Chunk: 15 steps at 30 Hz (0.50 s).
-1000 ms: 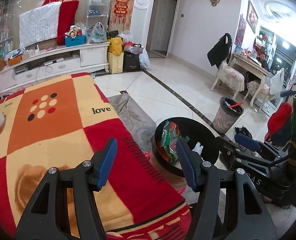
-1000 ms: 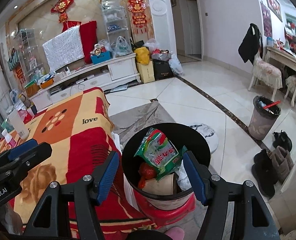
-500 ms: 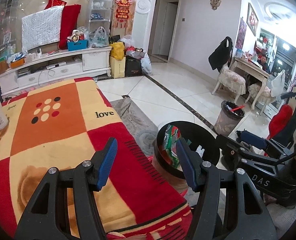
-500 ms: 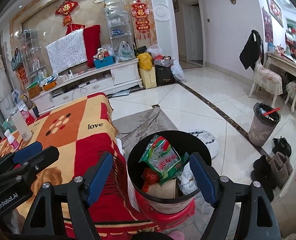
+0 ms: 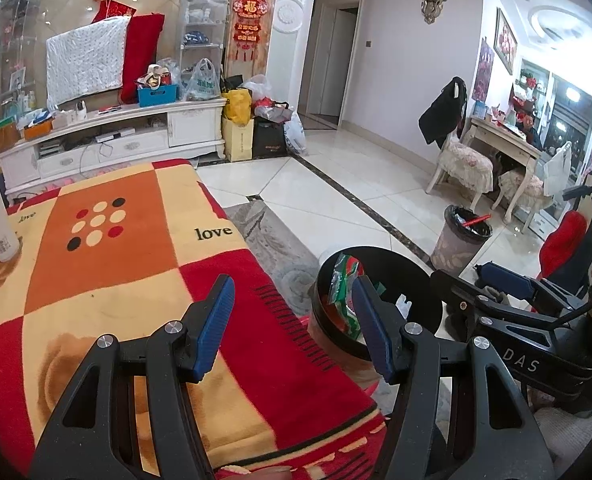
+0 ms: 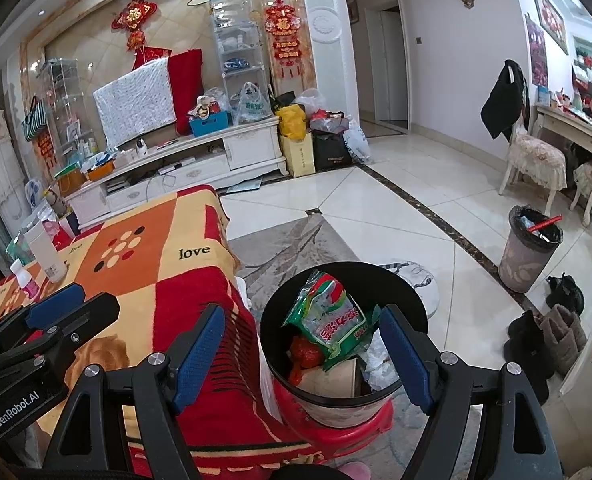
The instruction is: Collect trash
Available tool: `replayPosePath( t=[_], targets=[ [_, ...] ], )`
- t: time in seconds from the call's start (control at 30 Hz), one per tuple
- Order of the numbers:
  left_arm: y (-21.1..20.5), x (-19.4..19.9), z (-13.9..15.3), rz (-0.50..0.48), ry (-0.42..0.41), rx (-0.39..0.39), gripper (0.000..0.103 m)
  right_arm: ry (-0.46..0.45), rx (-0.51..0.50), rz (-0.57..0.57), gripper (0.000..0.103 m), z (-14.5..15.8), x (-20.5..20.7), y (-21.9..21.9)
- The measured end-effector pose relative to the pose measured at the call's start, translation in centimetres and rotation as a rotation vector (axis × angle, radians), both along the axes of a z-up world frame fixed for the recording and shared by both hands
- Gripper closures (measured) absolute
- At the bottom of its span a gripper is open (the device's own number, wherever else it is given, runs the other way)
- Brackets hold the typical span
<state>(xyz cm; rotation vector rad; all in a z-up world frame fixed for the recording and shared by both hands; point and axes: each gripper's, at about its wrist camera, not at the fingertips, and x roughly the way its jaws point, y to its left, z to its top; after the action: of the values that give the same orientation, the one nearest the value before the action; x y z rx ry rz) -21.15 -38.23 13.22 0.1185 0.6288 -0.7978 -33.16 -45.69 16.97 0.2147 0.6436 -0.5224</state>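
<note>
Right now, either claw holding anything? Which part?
Nothing held. Right claw has just been opening, empty above the green snack bag in the black bin. Left claw open, empty.

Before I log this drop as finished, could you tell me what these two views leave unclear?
- Black bin, right wrist view: the green snack bag covers what lies beneath.
- Same bin, left wrist view: a left gripper finger hides part of the inside.
- Grey bin: contents too small.
- Blanket: near end cut off.
</note>
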Motion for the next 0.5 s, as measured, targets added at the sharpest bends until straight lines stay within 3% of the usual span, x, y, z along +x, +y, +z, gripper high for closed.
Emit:
replayPosePath(
  t=[0.5],
  targets=[
    [0.25,0.07,0.07,0.016,0.003,0.002,0.043,0.004,0.003,-0.002,0.025,0.12,-0.06,0.0]
  ],
)
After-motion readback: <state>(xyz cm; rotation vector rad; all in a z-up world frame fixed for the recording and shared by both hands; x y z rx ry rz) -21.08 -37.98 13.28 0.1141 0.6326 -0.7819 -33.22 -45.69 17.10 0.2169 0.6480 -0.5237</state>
